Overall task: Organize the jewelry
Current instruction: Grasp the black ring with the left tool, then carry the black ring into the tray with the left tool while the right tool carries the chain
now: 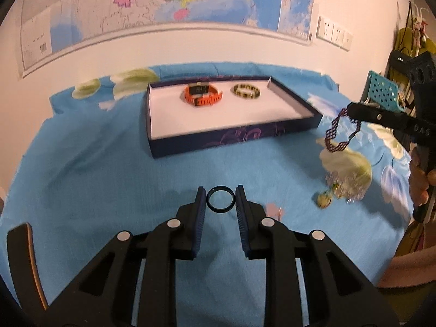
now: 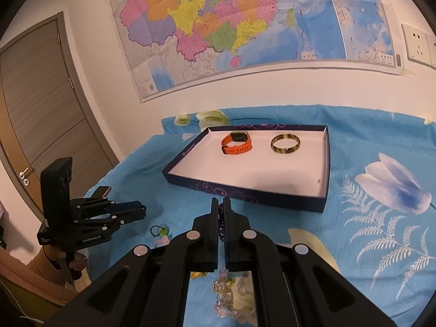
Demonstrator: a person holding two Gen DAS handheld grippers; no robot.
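Left gripper low at centre of the left view, fingers spread around a black ring lying on the blue cloth; pads just beside the ring, contact not clear. Right gripper pressed together on a dark purple mesh bracelet, dangling at right of the left view, above the cloth. Tray at upper centre, holding an orange watch and, to its right, a yellow-black bangle, apart. Clear bead bracelet on the cloth at right, below the mesh bracelet; blurred. Map on the wall across the top. Door at left of the right view.
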